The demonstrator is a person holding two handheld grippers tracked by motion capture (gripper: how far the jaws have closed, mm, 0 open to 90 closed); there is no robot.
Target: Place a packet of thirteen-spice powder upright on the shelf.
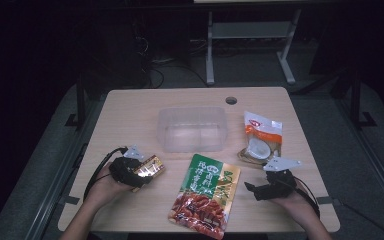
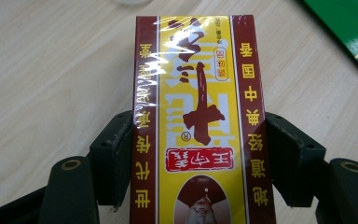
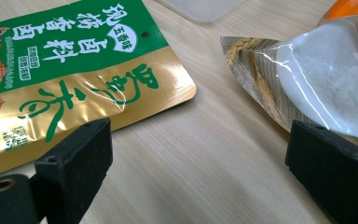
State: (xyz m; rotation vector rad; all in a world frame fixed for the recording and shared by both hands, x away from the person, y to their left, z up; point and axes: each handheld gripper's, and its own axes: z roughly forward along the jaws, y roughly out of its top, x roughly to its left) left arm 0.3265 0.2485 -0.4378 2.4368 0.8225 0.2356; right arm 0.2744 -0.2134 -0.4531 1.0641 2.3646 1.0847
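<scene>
The left hand-held gripper [image 2: 200, 154] has its pads pressed on both long sides of the yellow-and-red box [image 2: 198, 116], at eight o'clock on the counter [image 1: 130, 110], likely for lifting toward the clear tub [image 1: 192, 127]. The right hand-held gripper [image 3: 205, 158] waits wide open, holding nothing, between the green pouch [image 3: 74, 70] and the white packet [image 3: 326, 79].

Dim room, grey floor [image 1: 260, 65]. Pale wood-grain bench [image 1: 130, 112] lit from above. White metal frame legs [image 1: 210, 50] behind, black cables [image 1: 155, 75] on floor.

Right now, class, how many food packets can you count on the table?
3: a red-and-yellow box between the left hand-held gripper's pads, a green pouch at front centre, and an orange-and-white bag right of the clear tub.
</scene>
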